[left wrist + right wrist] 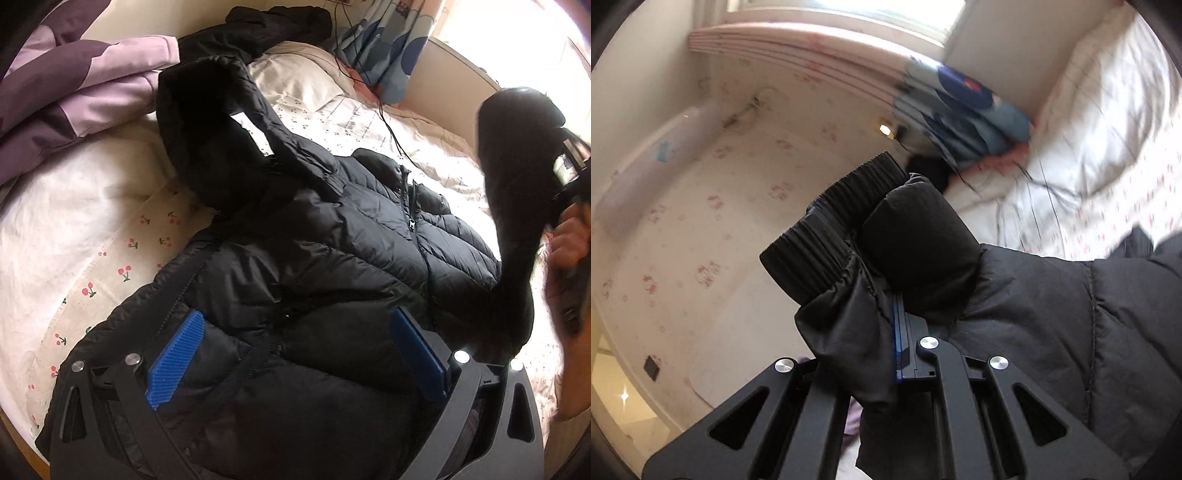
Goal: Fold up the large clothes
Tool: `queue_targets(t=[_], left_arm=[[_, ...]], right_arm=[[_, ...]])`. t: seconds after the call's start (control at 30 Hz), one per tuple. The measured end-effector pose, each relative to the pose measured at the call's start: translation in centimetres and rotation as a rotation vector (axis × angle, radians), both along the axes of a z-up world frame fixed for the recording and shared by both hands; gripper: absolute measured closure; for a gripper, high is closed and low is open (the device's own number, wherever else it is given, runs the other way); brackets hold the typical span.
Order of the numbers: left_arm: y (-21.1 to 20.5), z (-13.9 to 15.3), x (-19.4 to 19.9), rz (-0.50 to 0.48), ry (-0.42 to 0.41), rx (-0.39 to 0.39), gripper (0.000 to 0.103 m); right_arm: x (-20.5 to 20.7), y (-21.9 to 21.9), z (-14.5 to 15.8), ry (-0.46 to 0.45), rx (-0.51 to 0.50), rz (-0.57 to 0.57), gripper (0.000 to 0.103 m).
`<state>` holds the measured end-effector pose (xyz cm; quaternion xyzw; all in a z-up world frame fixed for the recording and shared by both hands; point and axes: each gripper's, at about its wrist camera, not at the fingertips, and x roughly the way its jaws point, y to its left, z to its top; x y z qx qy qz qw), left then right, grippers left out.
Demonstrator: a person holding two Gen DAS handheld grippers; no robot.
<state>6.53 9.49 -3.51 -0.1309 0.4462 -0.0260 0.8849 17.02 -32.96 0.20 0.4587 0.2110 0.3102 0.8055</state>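
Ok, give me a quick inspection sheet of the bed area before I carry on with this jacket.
Surface: bed sheet, cherry print, rumpled.
Job's things: black puffer jacket spread on the bed, zipper up; its sleeve lifted off the bed.
Clutter: purple garment and another dark garment at the bed's far side.
Grippers: left gripper open over the jacket's lower part; right gripper shut on the sleeve near the cuff.
Cables: black cable lying across the bedding.
Surroundings: patterned curtain, bright window, papered wall.
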Motion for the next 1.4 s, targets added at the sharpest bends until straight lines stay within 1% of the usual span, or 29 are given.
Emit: queue_targets(t=[0.1,0.3,0.4,0.5,0.6,0.67,0.7,0.8,0.87,0.9,0.93,0.97,1.0,1.03,1.1,1.13,1.17,1.2,1.27,1.37,1.4], left_arm=[[-0.1,-0.2,0.1,-0.004,0.003,0.013,0.006],[0.0,-0.4,0.1,-0.007,0.008,0.014,0.006],[-0.1,-0.4,0.1,-0.011,0.011,0.010,0.006],[-0.3,-0.4,0.1,-0.017,0.013,0.011,0.006],[-0.6,-0.6,0.2,-0.025,0.019,0.013,0.006],[-0.8,-0.7,0.2,-0.030,0.023,0.013,0.006],[-0.8,-0.7,0.1,-0.032,0.024,0.014,0.006],[-0.9,-0.8,0.1,-0.036,0.026,0.016,0.006],[-0.8,-0.8,0.1,-0.035,0.027,0.012,0.006],[-0.7,-0.8,0.1,-0.034,0.027,0.007,0.006],[-0.7,-0.8,0.1,-0.035,0.027,0.003,0.006],[-0.6,-0.7,0.1,-0.036,0.025,0.003,0.006],[-0.6,-0.7,0.1,-0.035,0.023,0.006,0.006],[-0.6,-0.7,0.1,-0.036,0.020,0.011,0.006],[-0.8,-0.6,-0.1,-0.037,0.006,0.027,0.006],[-1.0,-0.2,-0.2,-0.031,-0.013,0.042,0.006],[-1.4,0.4,-0.4,-0.036,-0.052,0.055,0.006],[-1.8,1.0,-0.4,-0.044,-0.081,0.056,0.006],[-3.2,2.6,0.2,-0.061,-0.139,0.065,0.006],[-6.2,4.7,3.7,-0.134,-0.187,0.050,0.006],[-7.6,4.9,5.8,-0.163,-0.196,0.058,0.006]], right_arm=[[1.0,2.3,-2.9,0.041,-0.033,0.022,0.100],[2.3,4.0,-6.6,0.095,-0.049,0.037,0.100],[3.1,5.0,-8.2,0.113,-0.069,0.041,0.100],[3.6,6.2,-9.6,0.136,-0.117,0.062,0.100],[3.9,7.1,-10.5,0.164,-0.162,0.092,0.100],[4.3,7.8,-12.0,0.210,-0.184,0.119,0.099],[4.5,8.1,-12.8,0.232,-0.186,0.134,0.097],[5.5,8.9,-15.7,0.360,-0.208,0.196,0.094],[5.8,9.3,-16.7,0.435,-0.211,0.250,0.080],[5.7,9.4,-16.6,0.445,-0.219,0.270,0.077],[5.2,9.3,-15.8,0.427,-0.234,0.286,0.068],[4.6,9.2,-14.8,0.394,-0.260,0.292,0.051],[3.8,8.9,-13.5,0.357,-0.301,0.288,0.042],[3.2,8.4,-12.4,0.325,-0.316,0.280,0.036],[1.6,6.4,-10.2,0.251,-0.298,0.260,0.033],[0.3,4.6,-9.0,0.221,-0.306,0.221,0.028],[-0.8,2.9,-7.9,0.206,-0.330,0.181,0.022],[-1.2,1.7,-7.5,0.201,-0.341,0.160,0.022],[-2.2,-1.9,-6.9,0.220,-0.345,0.124,0.022],[-3.5,-6.0,-6.8,0.252,-0.338,0.084,0.022],[-4.8,-7.9,-7.0,0.262,-0.349,0.072,0.022]])
